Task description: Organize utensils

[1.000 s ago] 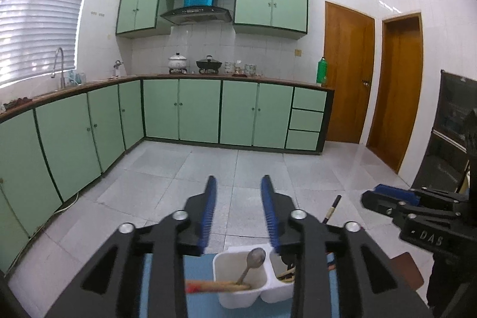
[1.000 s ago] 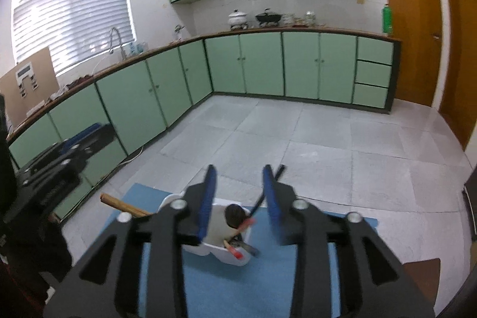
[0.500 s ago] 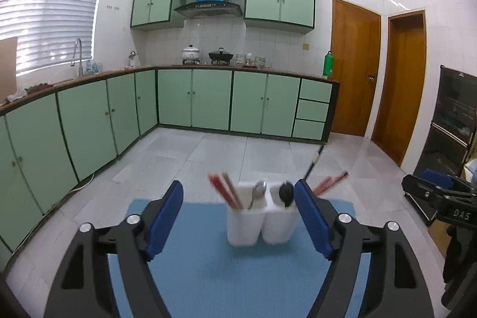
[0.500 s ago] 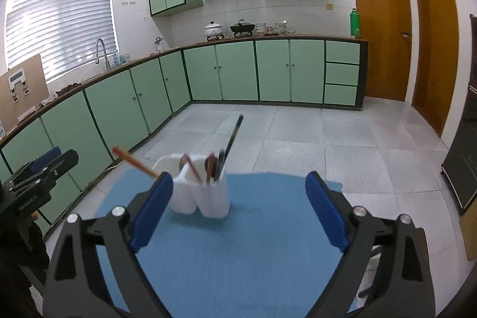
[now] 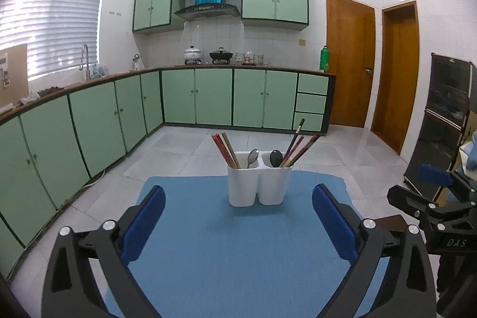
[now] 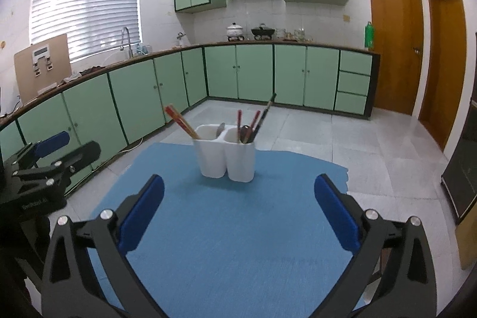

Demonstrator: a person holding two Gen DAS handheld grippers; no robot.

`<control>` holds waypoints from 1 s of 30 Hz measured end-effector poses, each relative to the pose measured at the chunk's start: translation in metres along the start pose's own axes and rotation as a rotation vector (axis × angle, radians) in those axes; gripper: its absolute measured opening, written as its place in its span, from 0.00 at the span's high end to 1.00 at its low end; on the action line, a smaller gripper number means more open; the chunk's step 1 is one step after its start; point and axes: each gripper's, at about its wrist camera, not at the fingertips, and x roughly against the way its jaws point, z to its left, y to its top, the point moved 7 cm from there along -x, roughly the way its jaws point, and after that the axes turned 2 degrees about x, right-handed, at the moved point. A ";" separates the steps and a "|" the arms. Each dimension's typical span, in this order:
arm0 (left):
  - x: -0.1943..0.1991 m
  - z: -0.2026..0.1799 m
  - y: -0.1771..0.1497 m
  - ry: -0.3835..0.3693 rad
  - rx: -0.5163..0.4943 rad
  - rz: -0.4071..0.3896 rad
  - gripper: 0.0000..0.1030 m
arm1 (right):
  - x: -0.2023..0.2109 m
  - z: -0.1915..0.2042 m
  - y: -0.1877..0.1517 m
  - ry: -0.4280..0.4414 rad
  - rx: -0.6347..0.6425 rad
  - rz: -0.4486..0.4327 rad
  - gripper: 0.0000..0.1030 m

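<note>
Both tongs are spread wide and hold nothing: the left tongs (image 5: 238, 216) and the right tongs (image 6: 238, 210) each hover low over the blue mat (image 5: 238, 258) that covers the bench, their blue pads well apart. Ahead of both, near the mat's far edge, stands the white two-compartment holder (image 5: 258, 184). Its left compartment carries red chopsticks (image 5: 225, 149) and a metal spoon (image 5: 252, 157); its right carries a black spoon (image 5: 276, 158) and dark chopsticks (image 5: 298, 146). Green cabinets (image 5: 214, 96) line the far walls.
</note>
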 end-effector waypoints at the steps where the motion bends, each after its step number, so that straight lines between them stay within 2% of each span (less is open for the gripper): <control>1: 0.006 -0.003 -0.001 -0.002 0.001 -0.001 0.06 | 0.006 0.003 0.000 0.009 0.002 -0.006 0.05; 5: 0.027 -0.002 0.002 -0.014 0.022 -0.017 0.06 | 0.026 0.007 0.008 0.024 0.002 -0.031 0.05; 16: 0.066 -0.013 0.009 -0.013 -0.005 -0.065 0.06 | 0.065 0.015 0.017 0.043 -0.004 -0.075 0.05; 30: 0.091 -0.021 0.012 -0.003 -0.009 -0.107 0.06 | 0.080 0.022 0.022 0.038 0.009 -0.103 0.05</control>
